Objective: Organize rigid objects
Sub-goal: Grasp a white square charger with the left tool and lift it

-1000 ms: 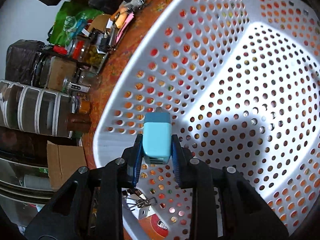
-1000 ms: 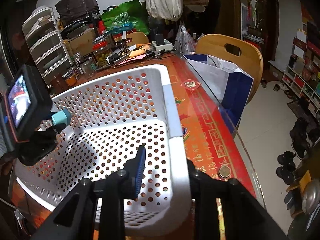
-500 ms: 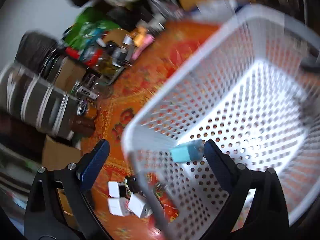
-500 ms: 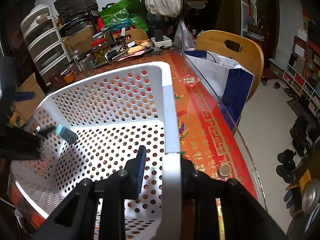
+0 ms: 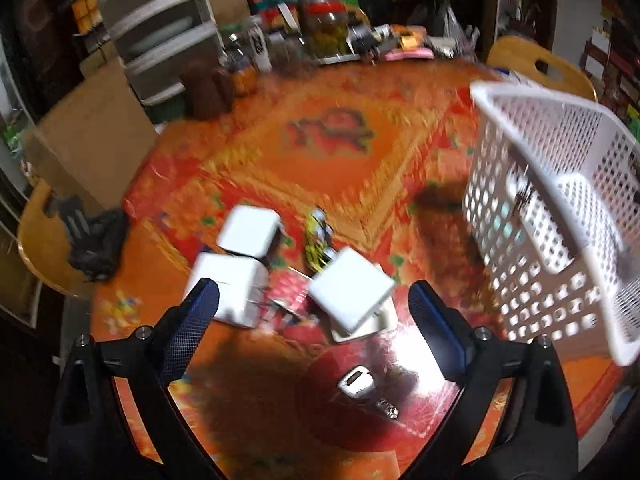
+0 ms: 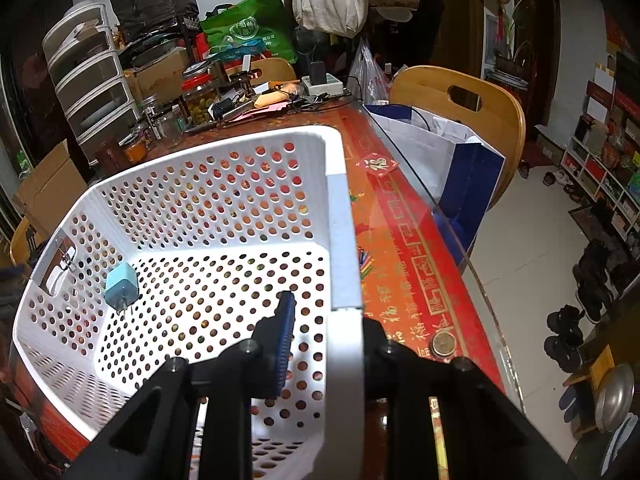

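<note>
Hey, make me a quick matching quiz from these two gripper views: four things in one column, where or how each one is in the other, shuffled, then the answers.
Things:
1. blue charger
2. white chargers
3. right gripper
4. left gripper

Places or states:
A. jaws wide apart, holding nothing
B. clamped on the basket rim
C. inside the basket, against its wall
D. on the orange tablecloth, outside the basket

Pairs: 1-C, 2-D, 3-B, 4-A
</note>
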`<act>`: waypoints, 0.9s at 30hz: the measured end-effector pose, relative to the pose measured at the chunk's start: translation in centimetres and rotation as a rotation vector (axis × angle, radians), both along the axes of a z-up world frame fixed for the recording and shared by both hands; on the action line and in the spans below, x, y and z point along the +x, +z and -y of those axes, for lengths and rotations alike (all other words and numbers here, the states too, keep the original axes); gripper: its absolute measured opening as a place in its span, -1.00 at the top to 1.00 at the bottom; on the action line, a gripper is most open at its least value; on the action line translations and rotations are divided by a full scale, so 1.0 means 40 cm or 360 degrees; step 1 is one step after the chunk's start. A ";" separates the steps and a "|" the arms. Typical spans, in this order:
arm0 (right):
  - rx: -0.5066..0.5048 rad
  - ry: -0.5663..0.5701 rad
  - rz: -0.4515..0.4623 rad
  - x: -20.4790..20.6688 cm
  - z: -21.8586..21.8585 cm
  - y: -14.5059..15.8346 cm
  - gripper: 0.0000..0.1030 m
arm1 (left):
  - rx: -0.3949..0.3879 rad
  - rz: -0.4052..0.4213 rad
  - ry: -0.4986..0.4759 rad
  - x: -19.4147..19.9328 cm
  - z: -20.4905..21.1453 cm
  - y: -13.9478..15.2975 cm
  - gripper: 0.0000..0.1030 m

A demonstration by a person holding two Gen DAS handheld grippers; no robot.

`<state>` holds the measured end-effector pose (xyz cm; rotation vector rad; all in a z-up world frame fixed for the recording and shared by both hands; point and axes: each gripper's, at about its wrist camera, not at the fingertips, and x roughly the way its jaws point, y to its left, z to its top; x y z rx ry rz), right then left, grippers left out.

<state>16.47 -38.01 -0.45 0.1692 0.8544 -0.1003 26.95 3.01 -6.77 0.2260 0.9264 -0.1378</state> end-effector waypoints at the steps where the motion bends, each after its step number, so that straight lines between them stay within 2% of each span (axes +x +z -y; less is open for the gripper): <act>1: 0.0000 -0.0001 0.0001 -0.001 0.000 0.000 0.57 | -0.0008 0.0001 0.0002 0.005 0.004 -0.017 -0.83; 5: -0.0011 -0.0010 -0.0004 -0.001 0.000 0.000 0.57 | -0.0004 0.0034 -0.0003 0.007 0.060 -0.050 -0.83; 8: -0.0015 -0.0004 -0.0010 -0.001 -0.004 0.000 0.57 | -0.0013 -0.0010 0.0034 0.028 0.080 -0.088 -0.78; 11: -0.0018 0.0006 -0.0016 -0.001 -0.006 0.000 0.57 | -0.0084 -0.0042 0.0078 0.042 0.076 -0.113 -0.57; 13: -0.0018 0.0007 -0.0019 -0.001 -0.006 -0.001 0.57 | -0.0083 -0.0011 0.0117 0.043 0.073 -0.114 -0.46; 15: -0.0017 0.0007 -0.0018 -0.001 -0.006 -0.001 0.57 | -0.0083 0.0006 0.0134 0.039 0.067 -0.108 -0.18; 16: -0.0016 0.0007 -0.0017 -0.001 -0.006 -0.001 0.57 | -0.0102 0.0013 0.0138 0.037 0.064 -0.104 -0.11; 23: -0.0014 0.0010 -0.0014 0.000 -0.004 0.000 0.57 | -0.0075 0.0067 0.0147 0.011 0.072 -0.092 -0.09; 27: -0.0021 0.0016 -0.0017 0.000 -0.005 0.000 0.57 | 0.0009 0.0179 0.0170 -0.014 0.081 -0.050 -0.09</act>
